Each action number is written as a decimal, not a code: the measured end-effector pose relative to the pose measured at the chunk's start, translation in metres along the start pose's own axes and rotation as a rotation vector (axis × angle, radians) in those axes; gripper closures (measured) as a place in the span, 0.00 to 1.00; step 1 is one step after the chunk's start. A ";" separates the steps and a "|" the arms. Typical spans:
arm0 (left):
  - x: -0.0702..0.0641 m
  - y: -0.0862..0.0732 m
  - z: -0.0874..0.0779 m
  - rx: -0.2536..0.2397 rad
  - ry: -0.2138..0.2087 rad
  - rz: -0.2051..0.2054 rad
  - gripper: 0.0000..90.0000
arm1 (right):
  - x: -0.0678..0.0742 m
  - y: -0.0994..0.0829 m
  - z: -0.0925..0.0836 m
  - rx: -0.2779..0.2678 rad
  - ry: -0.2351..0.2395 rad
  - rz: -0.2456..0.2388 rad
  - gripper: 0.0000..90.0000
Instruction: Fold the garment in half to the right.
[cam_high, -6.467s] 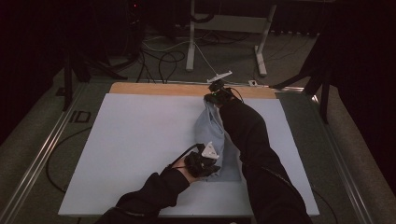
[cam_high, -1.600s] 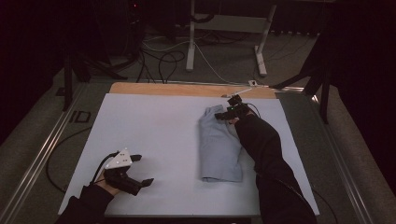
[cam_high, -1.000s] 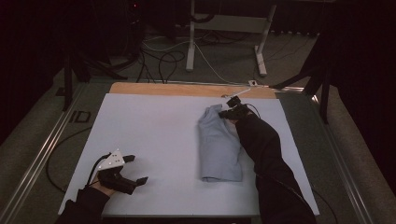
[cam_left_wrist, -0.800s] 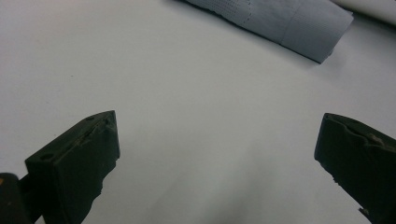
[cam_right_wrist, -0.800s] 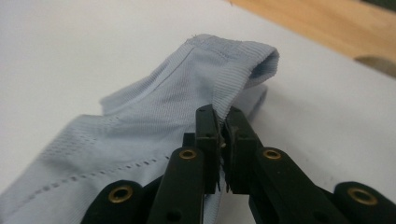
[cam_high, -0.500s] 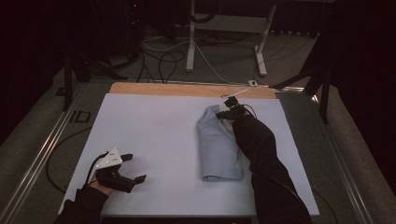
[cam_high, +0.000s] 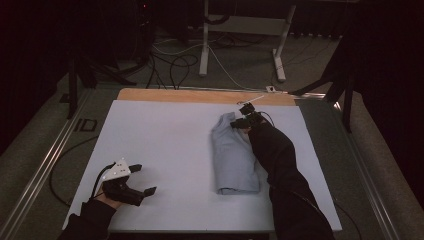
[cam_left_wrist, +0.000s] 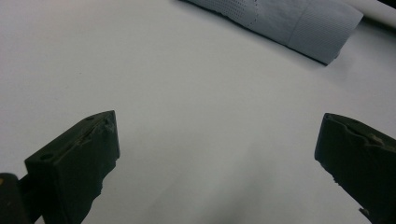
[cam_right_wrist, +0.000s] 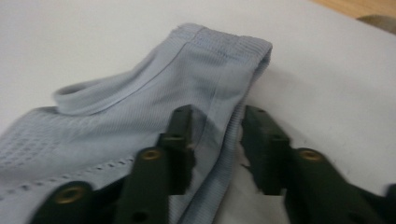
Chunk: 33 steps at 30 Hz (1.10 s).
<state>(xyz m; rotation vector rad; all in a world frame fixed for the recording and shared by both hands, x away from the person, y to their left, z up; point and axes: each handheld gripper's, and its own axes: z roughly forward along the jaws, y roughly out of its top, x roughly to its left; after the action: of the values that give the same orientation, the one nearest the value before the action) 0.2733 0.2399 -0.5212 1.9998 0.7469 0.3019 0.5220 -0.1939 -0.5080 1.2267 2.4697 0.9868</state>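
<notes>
At the far right of the table (cam_high: 165, 150), I am letting go of the folded light-blue garment (cam_high: 235, 160).

I am working the right gripper (cam_high: 243, 121) at the garment's far end; its jaws have just been opening and now stand parted astride the hem, pads off the cloth. It is lying right of centre, a long folded strip running near to far. I judge it soft, light and limp, likely to sag and unfold if lifted by one point, so I would pinch the thick ribbed band (cam_right_wrist: 233, 46) or both ends. My right forearm is stretching forward along it. I am resting the left gripper (cam_high: 137, 180) near left, jaws wide and empty.
</notes>
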 end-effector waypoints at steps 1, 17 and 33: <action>0.000 0.000 0.000 0.001 0.000 0.002 0.01 | 0.001 0.001 -0.002 -0.005 0.006 -0.003 0.58; -0.003 0.002 -0.003 -0.022 -0.027 0.025 0.01 | 0.032 0.003 -0.043 -0.080 0.139 -0.059 0.18; -0.002 0.003 -0.005 -0.019 -0.027 0.020 0.01 | 0.072 -0.016 -0.075 -0.135 0.205 -0.169 0.17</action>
<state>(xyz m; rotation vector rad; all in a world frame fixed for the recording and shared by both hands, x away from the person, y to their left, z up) 0.2704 0.2415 -0.5159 1.9906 0.7050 0.2923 0.4323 -0.1810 -0.4550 0.8996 2.5568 1.2640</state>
